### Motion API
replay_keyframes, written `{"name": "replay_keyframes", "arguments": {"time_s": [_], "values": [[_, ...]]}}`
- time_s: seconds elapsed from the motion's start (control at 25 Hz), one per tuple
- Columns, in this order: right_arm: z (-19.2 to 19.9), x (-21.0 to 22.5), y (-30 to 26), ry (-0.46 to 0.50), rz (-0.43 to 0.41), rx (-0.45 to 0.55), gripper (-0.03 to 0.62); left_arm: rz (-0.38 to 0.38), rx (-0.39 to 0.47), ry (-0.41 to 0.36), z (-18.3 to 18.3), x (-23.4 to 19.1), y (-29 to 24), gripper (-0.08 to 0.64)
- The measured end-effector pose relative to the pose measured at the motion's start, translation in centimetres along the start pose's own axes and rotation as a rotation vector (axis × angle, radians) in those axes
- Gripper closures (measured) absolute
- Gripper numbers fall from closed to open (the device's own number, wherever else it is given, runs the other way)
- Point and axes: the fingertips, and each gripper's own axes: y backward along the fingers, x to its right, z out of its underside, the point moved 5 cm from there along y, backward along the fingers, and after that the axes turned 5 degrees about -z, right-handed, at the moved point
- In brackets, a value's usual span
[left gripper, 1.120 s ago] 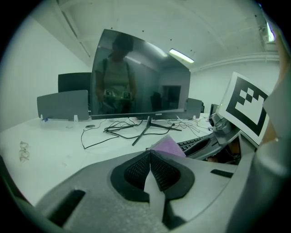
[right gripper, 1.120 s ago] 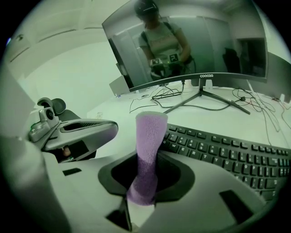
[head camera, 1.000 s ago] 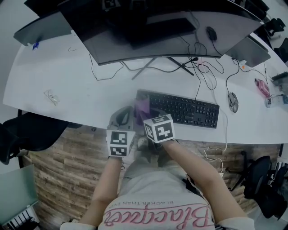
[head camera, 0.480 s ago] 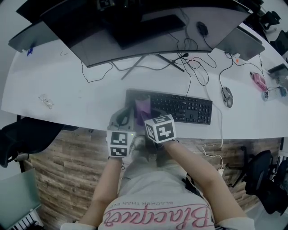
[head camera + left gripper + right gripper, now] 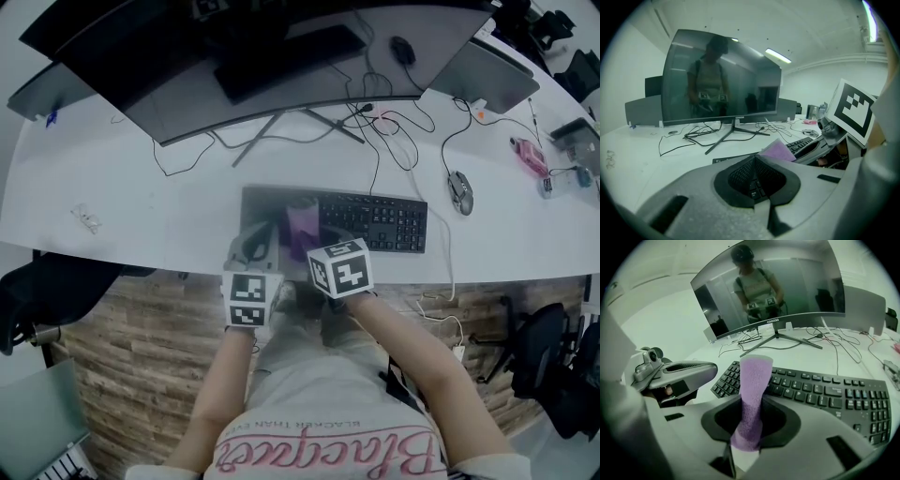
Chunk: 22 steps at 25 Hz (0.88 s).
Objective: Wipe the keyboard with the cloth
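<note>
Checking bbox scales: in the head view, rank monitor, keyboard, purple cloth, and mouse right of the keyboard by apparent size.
1. monitor
2. keyboard
3. purple cloth, partly hidden, so close to the next
4. mouse

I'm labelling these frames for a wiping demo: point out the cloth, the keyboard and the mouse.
cloth point(image 5: 753, 394): right gripper view, middle of the purple strip.
keyboard point(image 5: 825, 392): right gripper view, its middle key rows.
mouse point(image 5: 457, 192): head view, its top.
</note>
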Motion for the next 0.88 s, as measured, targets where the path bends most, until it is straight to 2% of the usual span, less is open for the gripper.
{"name": "replay_keyframes", "arguments": {"time_s": [0.88], "values": [[2.5, 7.1, 5.8, -0.059, 0.061, 0.031, 0.502, 0.086, -0.017, -0.054, -1.2, 7.7, -2.9, 0.555]]}}
